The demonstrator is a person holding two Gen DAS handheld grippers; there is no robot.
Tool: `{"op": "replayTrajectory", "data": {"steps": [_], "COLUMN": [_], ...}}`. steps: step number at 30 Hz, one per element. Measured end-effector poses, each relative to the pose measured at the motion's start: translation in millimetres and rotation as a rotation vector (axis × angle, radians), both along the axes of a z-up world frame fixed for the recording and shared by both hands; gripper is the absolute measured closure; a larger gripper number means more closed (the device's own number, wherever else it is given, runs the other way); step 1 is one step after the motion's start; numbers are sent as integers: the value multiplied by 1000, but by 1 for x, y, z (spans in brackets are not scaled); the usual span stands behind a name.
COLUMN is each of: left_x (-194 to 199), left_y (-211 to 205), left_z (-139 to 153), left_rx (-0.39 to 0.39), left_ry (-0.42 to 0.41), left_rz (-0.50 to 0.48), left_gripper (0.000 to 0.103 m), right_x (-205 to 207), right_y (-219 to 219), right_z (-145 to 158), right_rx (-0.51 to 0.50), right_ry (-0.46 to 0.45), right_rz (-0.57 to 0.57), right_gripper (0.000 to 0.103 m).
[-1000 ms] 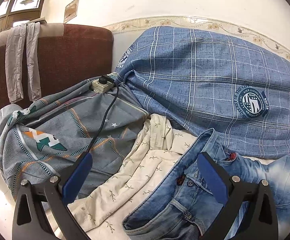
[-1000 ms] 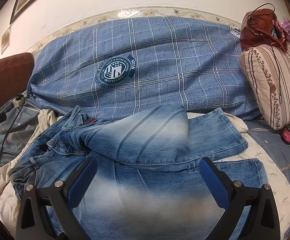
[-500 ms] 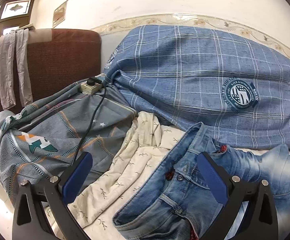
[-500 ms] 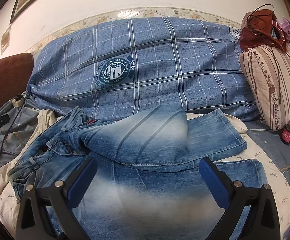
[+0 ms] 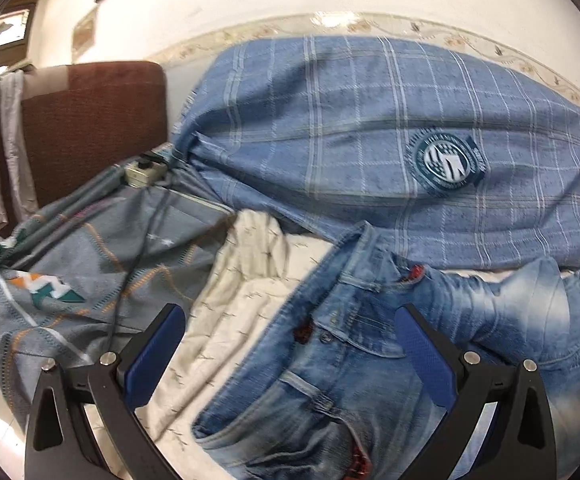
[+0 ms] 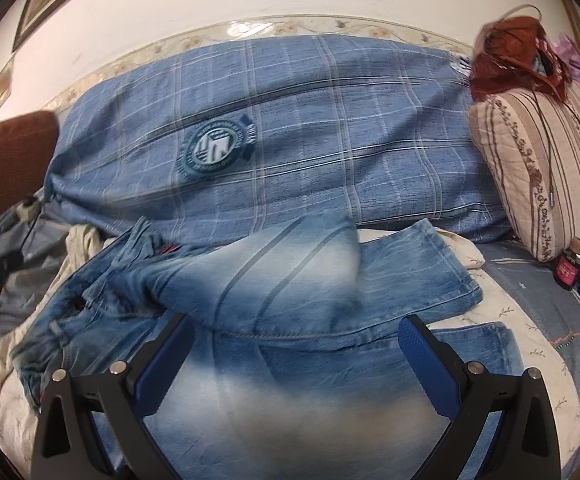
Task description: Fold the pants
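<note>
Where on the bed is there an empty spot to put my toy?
The cream sheet lies bare between the jeans hem and the striped pillow; another bare strip sits between the jeans' waistband and the grey blanket. The middle is crowded with jeans, the back by the blue checked bedding.

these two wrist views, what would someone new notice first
The faded blue jeans lie across the bed in front, one leg over the other, waistband toward the left. Behind them, a big blue plaid bolster with a round crest runs along the wall. Both the left gripper and the right gripper hang open over the denim, holding nothing.
</note>
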State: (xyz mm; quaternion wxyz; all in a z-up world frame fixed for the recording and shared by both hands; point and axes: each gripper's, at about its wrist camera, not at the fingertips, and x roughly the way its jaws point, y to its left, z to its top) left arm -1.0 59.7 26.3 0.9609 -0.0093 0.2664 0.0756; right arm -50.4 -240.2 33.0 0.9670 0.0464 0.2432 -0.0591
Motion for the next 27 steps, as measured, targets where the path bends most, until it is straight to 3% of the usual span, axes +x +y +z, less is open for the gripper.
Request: {"op": "replayTrajectory", "data": {"steps": [6, 12, 16, 22, 27], "left_x": [59, 146, 173, 205, 229], "left_y": [-11, -11, -3, 3, 4], "left_z": [-5, -12, -19, -38, -46], "left_rx": [-98, -145, -216, -309, -311], "left_ry": [183, 333, 339, 396, 411], "left_rz": [-114, -86, -43, -71, -92], "left_gripper": [0, 0, 0, 0, 0], "right_x": [37, 99, 130, 170, 197], "right_y": [-71, -156, -200, -255, -259], "right_z": [16, 13, -2, -40, -52], "right_rx": [13, 122, 244, 485, 488], "right_ry": [19, 67, 78, 127, 160], "right_rz": [-103, -165, -223, -272, -274], "right_gripper": [0, 0, 0, 2, 5]}}
